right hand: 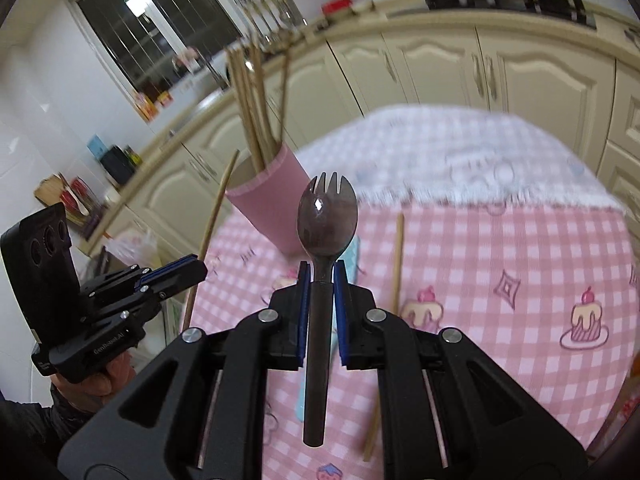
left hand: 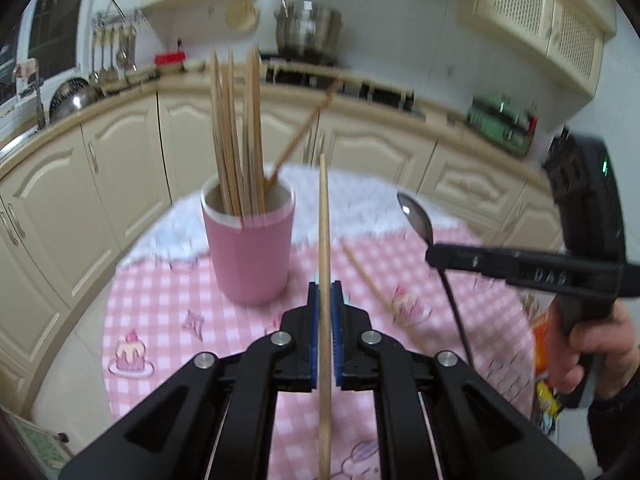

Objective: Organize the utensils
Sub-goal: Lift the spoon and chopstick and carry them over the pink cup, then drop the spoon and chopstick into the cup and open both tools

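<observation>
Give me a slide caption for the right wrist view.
Right gripper holds a metal spork above the pink checked tablecloth.

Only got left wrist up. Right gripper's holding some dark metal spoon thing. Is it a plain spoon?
Observer: No. The right wrist view shows short tines on the bowl's tip: it is a dark metal spork.
Operator: Where is it gripped?
Observer: The right gripper is shut on the spork's neck just below the bowl. The handle runs back between the blue pads.
Operator: Anything on the table I can't see?
Observer: A pale teal flat item lies on the pink checked tablecloth beneath the spork. I cannot tell what it is.
</observation>
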`<state>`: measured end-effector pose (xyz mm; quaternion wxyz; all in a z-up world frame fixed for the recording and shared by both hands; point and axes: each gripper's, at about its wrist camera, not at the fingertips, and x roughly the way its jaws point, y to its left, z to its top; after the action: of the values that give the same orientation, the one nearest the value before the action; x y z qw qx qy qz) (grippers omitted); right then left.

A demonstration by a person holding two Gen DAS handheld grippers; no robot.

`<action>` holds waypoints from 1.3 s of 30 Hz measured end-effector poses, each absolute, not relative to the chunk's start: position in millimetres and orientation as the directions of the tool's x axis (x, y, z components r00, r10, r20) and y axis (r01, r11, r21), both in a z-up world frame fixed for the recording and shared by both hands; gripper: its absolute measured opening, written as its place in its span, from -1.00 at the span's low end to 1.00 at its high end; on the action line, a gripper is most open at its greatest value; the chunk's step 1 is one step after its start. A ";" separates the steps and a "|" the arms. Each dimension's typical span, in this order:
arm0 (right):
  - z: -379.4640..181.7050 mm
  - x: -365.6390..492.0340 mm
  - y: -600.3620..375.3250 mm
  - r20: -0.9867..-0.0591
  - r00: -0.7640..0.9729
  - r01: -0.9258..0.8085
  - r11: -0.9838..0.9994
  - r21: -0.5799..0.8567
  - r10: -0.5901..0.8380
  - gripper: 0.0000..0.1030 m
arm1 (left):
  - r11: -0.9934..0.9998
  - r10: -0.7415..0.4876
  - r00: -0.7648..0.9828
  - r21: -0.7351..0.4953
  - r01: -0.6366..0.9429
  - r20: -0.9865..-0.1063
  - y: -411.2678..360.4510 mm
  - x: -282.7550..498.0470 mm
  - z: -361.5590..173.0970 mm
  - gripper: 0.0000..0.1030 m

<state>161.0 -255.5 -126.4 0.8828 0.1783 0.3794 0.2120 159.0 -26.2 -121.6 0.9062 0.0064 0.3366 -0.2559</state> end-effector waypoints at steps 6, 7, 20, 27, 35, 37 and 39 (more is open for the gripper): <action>-91.2 167.0 -254.1 -0.498 0.701 -0.289 0.842 0.456 0.511 -0.77 | 0.880 -0.472 0.750 -0.192 0.435 -0.463 -9.9 164.5 -78.1 -0.90; -83.5 170.9 -251.8 -0.477 0.715 -0.299 0.840 0.452 0.511 -0.77 | 0.882 -0.471 0.769 -0.201 0.427 -0.432 -6.0 167.5 -69.7 -0.90; -15.3 224.6 -207.9 -0.291 0.821 -0.381 0.850 0.363 0.492 -0.77 | 0.894 -0.424 0.889 -0.236 0.381 -0.171 1.5 219.8 1.1 -0.90; -24.4 259.0 -190.0 -0.273 0.846 -0.363 0.869 0.337 0.459 -0.77 | 0.899 -0.400 0.909 -0.247 0.363 -0.121 -5.0 252.2 -2.7 -0.90; -55.8 278.6 -177.9 -0.295 0.847 -0.341 0.877 0.338 0.443 -0.77 | 0.900 -0.395 0.907 -0.264 0.348 -0.148 -10.1 278.5 -39.5 -0.90; -61.1 281.7 -175.6 -0.300 0.848 -0.338 0.882 0.327 0.436 -0.77 | 0.901 -0.390 0.908 -0.266 0.343 -0.152 -8.7 282.9 -47.1 -0.90; -66.0 283.7 -174.9 -0.304 0.849 -0.334 0.885 0.324 0.432 -0.77 | 0.901 -0.389 0.909 -0.271 0.339 -0.153 -7.4 286.4 -53.2 -0.90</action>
<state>283.7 -174.9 -66.0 0.9527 0.1304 0.1869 0.2011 286.4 -7.4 -53.2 0.9695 -0.1201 0.1022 -0.1877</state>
